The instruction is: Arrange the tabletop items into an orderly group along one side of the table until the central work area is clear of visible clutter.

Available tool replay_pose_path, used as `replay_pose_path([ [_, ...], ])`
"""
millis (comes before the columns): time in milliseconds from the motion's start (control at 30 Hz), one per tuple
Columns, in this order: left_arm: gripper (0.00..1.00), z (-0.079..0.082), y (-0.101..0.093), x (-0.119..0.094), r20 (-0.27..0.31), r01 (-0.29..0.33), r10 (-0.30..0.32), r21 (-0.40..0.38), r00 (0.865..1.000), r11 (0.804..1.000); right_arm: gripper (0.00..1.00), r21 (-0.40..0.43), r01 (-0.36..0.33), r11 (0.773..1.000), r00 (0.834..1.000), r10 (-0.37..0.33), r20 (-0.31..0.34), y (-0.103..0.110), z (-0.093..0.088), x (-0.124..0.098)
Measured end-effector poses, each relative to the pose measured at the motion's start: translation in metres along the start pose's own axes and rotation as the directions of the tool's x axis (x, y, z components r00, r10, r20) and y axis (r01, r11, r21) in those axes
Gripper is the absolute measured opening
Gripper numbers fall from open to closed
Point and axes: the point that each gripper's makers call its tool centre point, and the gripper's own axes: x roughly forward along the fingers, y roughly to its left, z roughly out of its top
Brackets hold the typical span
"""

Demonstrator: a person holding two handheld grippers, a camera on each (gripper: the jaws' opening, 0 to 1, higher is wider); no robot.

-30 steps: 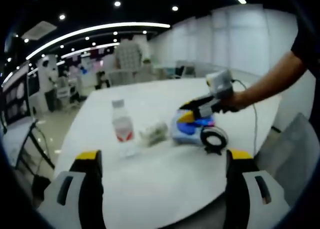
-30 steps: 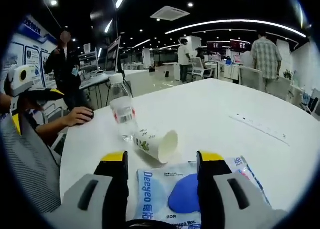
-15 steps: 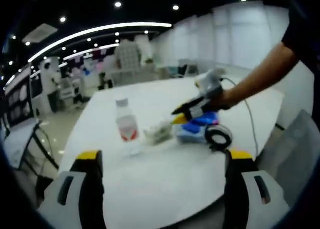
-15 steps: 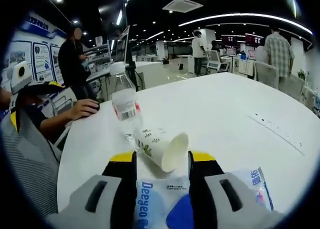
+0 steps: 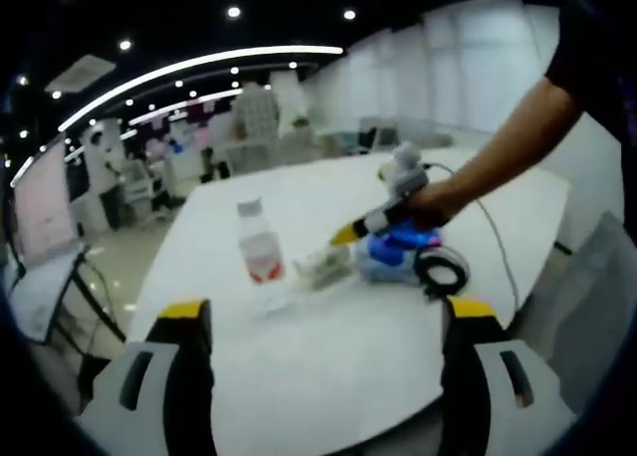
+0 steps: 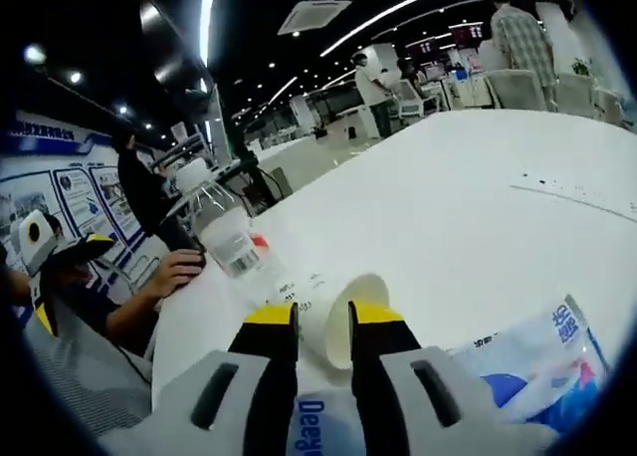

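Right gripper view: right gripper [image 6: 323,317] pinches paper cup [image 6: 341,322] (tipped)

Tipped paper cup [image 6: 338,322] (beside upright bottle [image 6: 227,239])

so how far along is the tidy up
Nothing looks grouped at a side yet. In hand: the right gripper has its jaws around the tipped paper cup's rim. Left: the water bottle, blue wipes pack and black tape roll sit mid-table; left gripper hangs open.

Grey hand-held gripper [image 6: 323,317], yellow tips
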Motion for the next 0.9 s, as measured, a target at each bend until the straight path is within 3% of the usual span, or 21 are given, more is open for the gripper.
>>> replay_pose_path([
  [67, 0.91, -0.002, 0.000, 0.001, -0.009, 0.000, 0.000, 0.000, 1.000, 1.000, 0.10, 0.070, -0.030, 0.997, 0.999, 0.028, 0.018, 0.005, 0.002, 0.000],
  [267, 0.90, -0.002, 0.000, 0.001, -0.014, -0.002, 0.002, 0.008, 1.000, 1.000, 0.02, 0.108, -0.060, 0.992, 0.998, 0.056, 0.043, 0.012, 0.007, -0.004],
  [633, 0.90, -0.004, -0.002, 0.002, -0.020, 0.009, -0.009, 0.018, 1.000, 1.000, 0.01, 0.010, -0.061, 0.998, 0.997, 0.061, 0.043, 0.026, 0.026, -0.020],
  [900, 0.90, -0.006, -0.002, 0.002, -0.025, 0.012, -0.011, 0.019, 1.000, 1.000, 0.01, -0.108, -0.064, 0.992, 0.998, 0.064, 0.003, 0.039, 0.040, -0.030],
])
